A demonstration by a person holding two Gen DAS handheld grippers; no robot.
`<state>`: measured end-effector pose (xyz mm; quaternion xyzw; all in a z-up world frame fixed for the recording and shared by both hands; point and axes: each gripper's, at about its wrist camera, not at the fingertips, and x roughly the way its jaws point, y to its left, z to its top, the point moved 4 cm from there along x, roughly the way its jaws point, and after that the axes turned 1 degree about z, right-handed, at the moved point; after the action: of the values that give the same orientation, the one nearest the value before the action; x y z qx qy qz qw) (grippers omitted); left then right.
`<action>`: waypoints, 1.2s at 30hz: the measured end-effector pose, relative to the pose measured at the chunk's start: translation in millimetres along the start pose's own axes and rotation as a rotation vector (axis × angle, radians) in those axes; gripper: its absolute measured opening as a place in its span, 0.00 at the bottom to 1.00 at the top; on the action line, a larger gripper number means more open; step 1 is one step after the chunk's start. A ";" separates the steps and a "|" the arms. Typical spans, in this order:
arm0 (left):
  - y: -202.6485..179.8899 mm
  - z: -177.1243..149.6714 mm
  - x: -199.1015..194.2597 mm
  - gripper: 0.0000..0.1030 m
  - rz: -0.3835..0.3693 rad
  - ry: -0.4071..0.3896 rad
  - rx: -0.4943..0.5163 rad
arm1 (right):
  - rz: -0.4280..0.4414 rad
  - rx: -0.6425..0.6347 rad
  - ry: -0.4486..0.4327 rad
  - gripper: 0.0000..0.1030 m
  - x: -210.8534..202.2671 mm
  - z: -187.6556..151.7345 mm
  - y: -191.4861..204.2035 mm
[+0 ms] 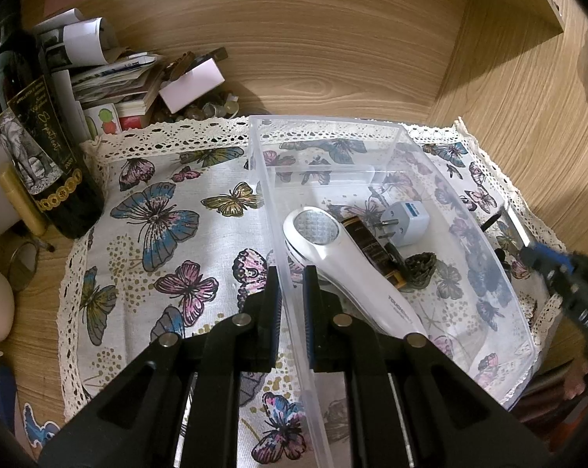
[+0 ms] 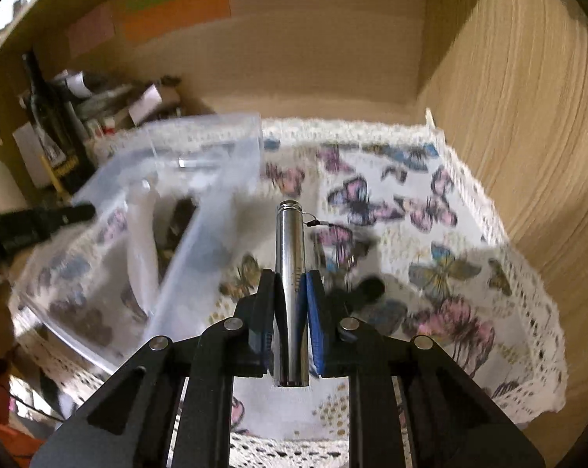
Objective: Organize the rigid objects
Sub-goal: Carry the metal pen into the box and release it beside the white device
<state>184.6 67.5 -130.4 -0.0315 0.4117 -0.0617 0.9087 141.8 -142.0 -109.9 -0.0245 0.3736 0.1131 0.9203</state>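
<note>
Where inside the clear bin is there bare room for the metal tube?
Free: the far end of the clear plastic bin, beyond the white plug adapter. Crowded: its middle, where the white handheld device, black battery and adapter lie together.

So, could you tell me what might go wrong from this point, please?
1. The right gripper pinches the smooth metal cylinder only around its middle, so it might slip or pivot.
2. The left gripper clamps just one thin wall of the clear bin; the bin could tip or flex.
3. A dropped cylinder could strike the white handheld device or the plug adapter inside.
</note>
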 end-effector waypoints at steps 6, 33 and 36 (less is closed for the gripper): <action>-0.1 0.4 0.1 0.09 0.001 -0.001 -0.001 | -0.006 -0.027 -0.119 0.14 -14.7 32.5 9.6; 1.2 1.0 1.4 0.09 -0.005 -0.004 -0.001 | 0.208 -0.299 0.085 0.14 47.0 54.8 97.4; 1.3 1.0 1.4 0.09 -0.005 -0.004 -0.001 | 0.183 -0.344 0.158 0.14 63.1 45.4 99.7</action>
<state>186.4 68.5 -131.0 -0.0333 0.4096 -0.0636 0.9094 194.1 -27.1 -117.1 -0.1560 0.4205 0.2562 0.8563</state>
